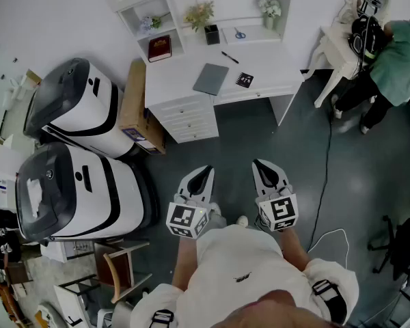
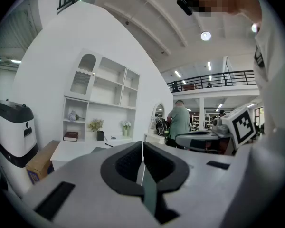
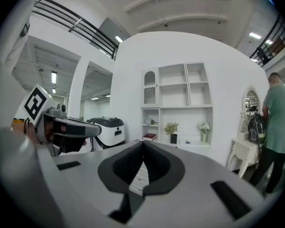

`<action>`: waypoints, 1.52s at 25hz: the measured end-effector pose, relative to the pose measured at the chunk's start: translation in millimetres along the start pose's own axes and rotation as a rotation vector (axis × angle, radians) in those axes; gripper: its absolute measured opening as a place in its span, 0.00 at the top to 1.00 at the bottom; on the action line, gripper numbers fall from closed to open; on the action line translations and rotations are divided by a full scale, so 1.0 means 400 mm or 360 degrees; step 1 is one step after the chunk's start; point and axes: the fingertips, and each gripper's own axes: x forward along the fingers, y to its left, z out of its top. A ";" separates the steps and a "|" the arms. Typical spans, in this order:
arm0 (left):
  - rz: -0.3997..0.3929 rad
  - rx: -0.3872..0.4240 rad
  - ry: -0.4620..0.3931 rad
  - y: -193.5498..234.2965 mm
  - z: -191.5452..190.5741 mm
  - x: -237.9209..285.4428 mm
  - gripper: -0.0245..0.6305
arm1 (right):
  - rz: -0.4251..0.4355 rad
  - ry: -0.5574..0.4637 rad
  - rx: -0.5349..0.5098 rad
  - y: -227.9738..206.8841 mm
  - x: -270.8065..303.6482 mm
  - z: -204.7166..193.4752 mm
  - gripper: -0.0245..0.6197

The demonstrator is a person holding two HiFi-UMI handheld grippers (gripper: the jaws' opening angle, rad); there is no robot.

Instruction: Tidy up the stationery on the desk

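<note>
Currently closed pad to pad on nothing: left gripper [image 1: 203,174] and right gripper [image 1: 264,167], side by side, aimed at the far white desk surface [image 1: 184,80] and well apart from it. Out there on the surface: a flat grey notebook [image 1: 211,78], a small black square card [image 1: 244,80], a slim black pen [image 1: 230,57]; farther back, blue-handled scissors [image 1: 240,34] near a black pen cup [image 1: 212,34]. Probably light and stiff, all of it. Best to pinch the pen mid-barrel, being round and apt to roll; best to take the notebook by an edge, being thin and flush to the surface.
</note>
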 end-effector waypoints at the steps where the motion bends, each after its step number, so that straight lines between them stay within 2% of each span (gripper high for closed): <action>1: 0.0002 -0.0002 -0.0008 -0.008 0.000 -0.002 0.96 | 0.0003 0.0006 0.0003 0.000 -0.007 -0.006 0.97; 8: 0.0052 -0.0005 -0.0045 -0.003 0.000 -0.002 0.96 | 0.0108 -0.0047 0.0147 0.014 -0.007 -0.018 0.97; 16: 0.0095 0.0027 -0.0080 0.081 0.028 0.075 0.96 | 0.0144 -0.0061 0.0048 -0.017 0.097 0.007 0.97; 26: 0.0032 0.0019 -0.0058 0.265 0.058 0.253 0.96 | 0.0114 -0.0007 0.0033 -0.085 0.347 0.021 0.97; 38: -0.0095 -0.0031 0.0007 0.478 0.079 0.441 0.96 | -0.0013 0.0093 0.0067 -0.157 0.598 0.031 0.97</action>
